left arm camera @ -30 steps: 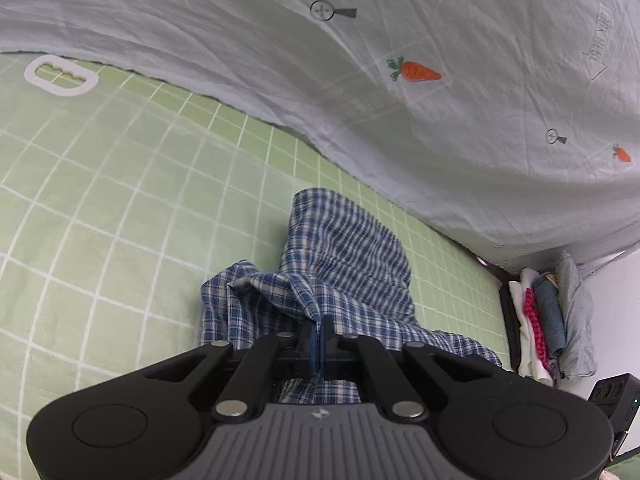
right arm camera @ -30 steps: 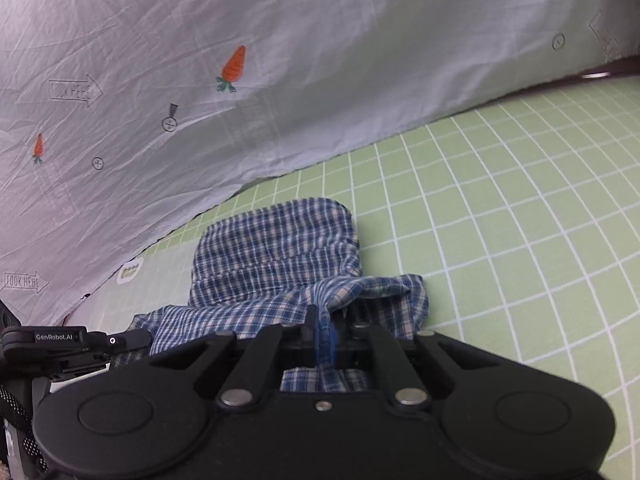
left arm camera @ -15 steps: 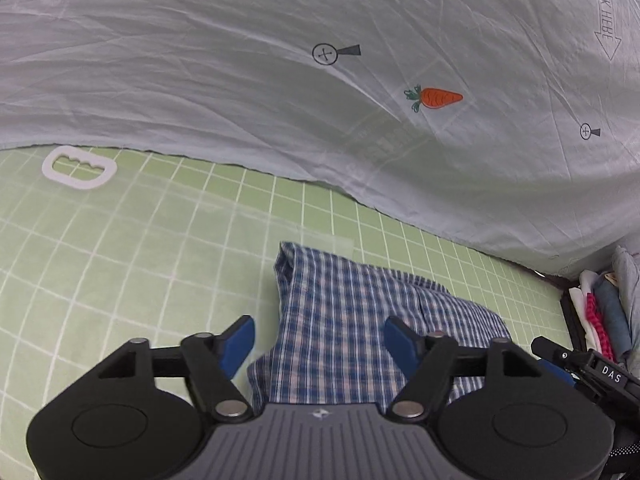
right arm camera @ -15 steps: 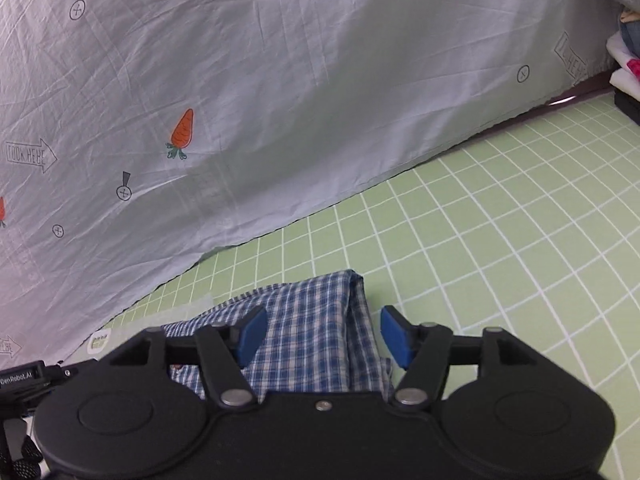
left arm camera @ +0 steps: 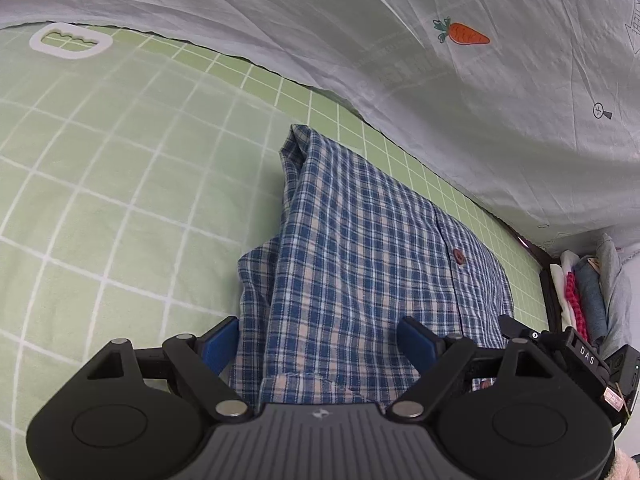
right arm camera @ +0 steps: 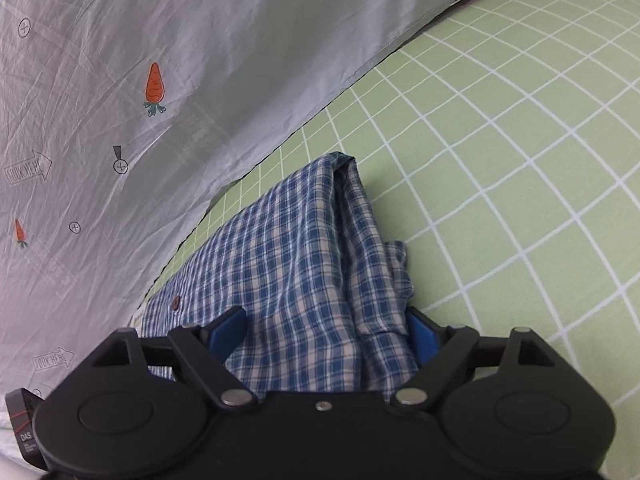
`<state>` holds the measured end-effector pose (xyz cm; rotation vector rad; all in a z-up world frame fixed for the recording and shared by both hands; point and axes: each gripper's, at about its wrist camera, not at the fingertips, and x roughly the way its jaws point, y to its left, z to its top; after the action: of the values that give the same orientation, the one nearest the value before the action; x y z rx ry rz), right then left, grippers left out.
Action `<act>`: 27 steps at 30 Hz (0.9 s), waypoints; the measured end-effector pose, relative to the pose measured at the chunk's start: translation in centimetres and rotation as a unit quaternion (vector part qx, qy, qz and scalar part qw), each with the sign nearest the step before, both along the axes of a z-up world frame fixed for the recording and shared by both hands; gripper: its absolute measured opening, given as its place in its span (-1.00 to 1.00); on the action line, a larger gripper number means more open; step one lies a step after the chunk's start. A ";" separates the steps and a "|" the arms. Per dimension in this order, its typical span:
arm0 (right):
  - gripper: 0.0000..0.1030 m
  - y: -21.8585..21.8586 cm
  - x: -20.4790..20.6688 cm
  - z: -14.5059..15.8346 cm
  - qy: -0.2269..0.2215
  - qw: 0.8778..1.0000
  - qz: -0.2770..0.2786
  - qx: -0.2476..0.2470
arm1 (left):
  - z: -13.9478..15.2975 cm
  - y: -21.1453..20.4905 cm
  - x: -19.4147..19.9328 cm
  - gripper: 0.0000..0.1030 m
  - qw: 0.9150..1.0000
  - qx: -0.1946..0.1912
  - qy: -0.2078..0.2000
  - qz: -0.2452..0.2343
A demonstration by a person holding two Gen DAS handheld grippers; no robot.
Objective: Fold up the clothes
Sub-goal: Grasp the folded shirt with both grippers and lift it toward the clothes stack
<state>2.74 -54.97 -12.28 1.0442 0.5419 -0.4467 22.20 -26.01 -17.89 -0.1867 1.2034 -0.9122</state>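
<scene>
A blue and white plaid shirt (left arm camera: 360,260) lies folded flat on the green checked sheet (left arm camera: 120,200), a red-brown button showing on its placket. My left gripper (left arm camera: 320,336) hovers open over the shirt's near left edge; the blue pads straddle the cloth without pressing it. In the right wrist view the same shirt (right arm camera: 300,260) runs away from me with its folded edge on the right. The jaws of my right gripper (right arm camera: 324,326) are opening, with the shirt's near end between them and not pinched.
A grey sheet with carrot prints (left arm camera: 440,80) drapes along the far side, also behind the shirt (right arm camera: 160,80). A white plastic ring (left arm camera: 70,40) lies far left. Stacked clothes (left arm camera: 588,292) sit at the right edge. Green sheet (right arm camera: 500,200) spreads to the right.
Both grippers were shut on bunched shirt cloth a second ago; they have let go and stand wide. The shirt has dropped flat, and both grippers have sunk closer to it.
</scene>
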 end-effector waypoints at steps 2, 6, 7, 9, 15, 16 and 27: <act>0.73 -0.1 0.6 -0.3 -0.014 1.000 0.005 0.011 | -0.4 -0.4 0.1 0.68 1.000 -0.021 0.011 -0.003; 0.58 0.8 2.4 -0.8 -0.034 0.997 0.051 0.037 | -1.4 -1.0 0.0 0.49 0.996 -0.064 0.068 -0.003; 0.49 1.3 2.9 -0.9 -0.037 0.996 0.064 0.045 | -1.7 -1.1 -0.2 0.41 0.994 -0.072 0.084 -0.004; -0.14 2.5 3.4 -1.1 -0.034 0.996 0.066 0.048 | -2.0 -1.3 -0.9 -0.08 0.991 -0.079 0.104 -0.009; -0.50 5.1 0.4 0.1 -0.061 0.993 0.043 0.093 | 0.4 -0.4 -3.9 -0.42 0.986 -0.098 0.136 -0.021; -0.50 5.4 -0.8 0.7 -0.063 0.993 0.037 0.097 | 1.1 -0.2 -4.5 -0.42 0.984 -0.101 0.144 -0.026; -0.50 3.5 -17.2 9.4 -0.089 0.992 -0.062 0.062 | 7.9 -8.4 -14.4 -0.42 0.959 -0.160 0.175 -0.154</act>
<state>-14.47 -51.51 -2.85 1.2277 0.3503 -0.4280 7.84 -34.43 -10.02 -0.4441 1.4293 -1.3896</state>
